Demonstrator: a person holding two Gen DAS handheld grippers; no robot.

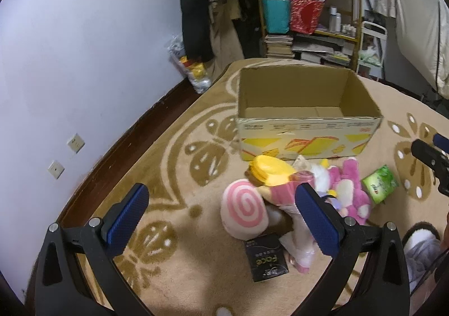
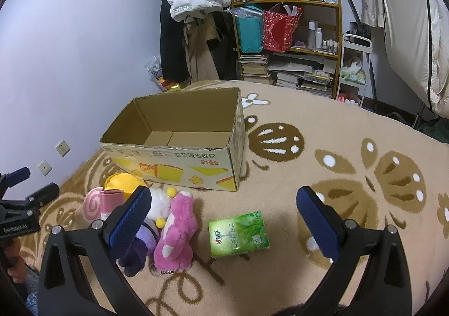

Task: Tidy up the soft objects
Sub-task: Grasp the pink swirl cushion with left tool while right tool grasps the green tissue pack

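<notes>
- Beige carpet (image 2: pixel 322 125) with brown butterfly and leaf patterns covers the floor; a pale wall stands at the left and a cluttered wooden shelf (image 2: pixel 286 4) at the back.
- An open cardboard box (image 1: pixel 303 130) with yellow print sits on the carpet, its inside bare down to the bottom flaps.
- Just in front of the box lies a heap of soft toys: a pink-and-white spiral plush (image 1: pixel 243 210), a yellow plush (image 1: pixel 270 170), a white plush (image 2: pixel 158 202), a pink plush toy (image 2: pixel 176 229) and a purple plush (image 2: pixel 143 243) partly hidden behind a finger.
- A green tissue pack (image 2: pixel 238 233) lies on the carpet just right of the pink plush toy, apart from the heap.
- A black packet (image 1: pixel 266 260) lies on the near side of the spiral plush, touching it.
- The left gripper (image 1: pixel 221 216) hangs above the carpet with jaws spread wide and nothing in them; the spiral plush lies between the fingers, toward the right-hand one.
- The right gripper (image 2: pixel 223 217) is also spread and empty; the green tissue pack sits between its fingers, the pink plush toy near the left-hand one.
- Each gripper shows at the edge of the other's view.
</notes>
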